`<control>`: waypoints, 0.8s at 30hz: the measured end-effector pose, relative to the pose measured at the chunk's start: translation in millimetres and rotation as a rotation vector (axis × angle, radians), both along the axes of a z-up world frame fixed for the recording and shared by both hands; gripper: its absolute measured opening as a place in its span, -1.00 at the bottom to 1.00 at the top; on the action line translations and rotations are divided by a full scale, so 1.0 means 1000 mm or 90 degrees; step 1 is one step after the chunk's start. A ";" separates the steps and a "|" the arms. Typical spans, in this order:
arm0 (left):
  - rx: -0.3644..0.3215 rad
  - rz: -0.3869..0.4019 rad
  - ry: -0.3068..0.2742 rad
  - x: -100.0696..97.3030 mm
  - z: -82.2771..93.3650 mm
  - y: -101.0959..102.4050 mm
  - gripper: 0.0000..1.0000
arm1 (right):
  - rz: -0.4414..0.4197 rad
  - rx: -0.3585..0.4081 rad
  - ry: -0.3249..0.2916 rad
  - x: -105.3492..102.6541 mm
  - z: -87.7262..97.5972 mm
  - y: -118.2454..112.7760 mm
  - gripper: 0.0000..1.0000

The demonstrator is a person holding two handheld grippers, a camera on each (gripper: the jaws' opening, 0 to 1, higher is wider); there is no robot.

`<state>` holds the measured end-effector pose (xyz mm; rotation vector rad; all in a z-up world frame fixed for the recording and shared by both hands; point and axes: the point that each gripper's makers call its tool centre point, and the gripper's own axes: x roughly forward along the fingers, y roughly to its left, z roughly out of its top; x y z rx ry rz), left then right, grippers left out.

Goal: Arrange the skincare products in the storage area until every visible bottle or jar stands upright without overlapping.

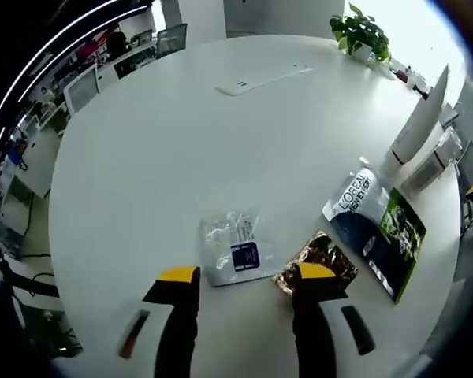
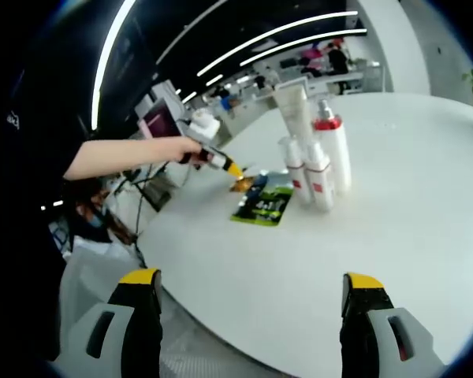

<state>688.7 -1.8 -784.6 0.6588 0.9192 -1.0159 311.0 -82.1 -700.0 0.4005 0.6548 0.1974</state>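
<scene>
With both claws spread wide and empty, the left claw (image 1: pixel 248 283) hovers over flat sachets (image 1: pixel 238 248) while upright bottles (image 2: pixel 319 161) cluster mid-surface (image 2: pixel 394 236), so a careless sweep near that tight group would likely topple one against its neighbours.

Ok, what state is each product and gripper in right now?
Clear plastic sachet: lying flat on the white table.
Gold foil sachet: flat, crinkled.
Dark blue and green packet: flat.
White and red bottles: upright, clustered.
Left gripper: open.
Right gripper: open, empty.
</scene>
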 end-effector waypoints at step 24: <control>0.034 0.061 0.038 -0.005 -0.001 -0.001 -0.15 | -0.012 0.007 0.003 0.000 -0.001 -0.003 0.95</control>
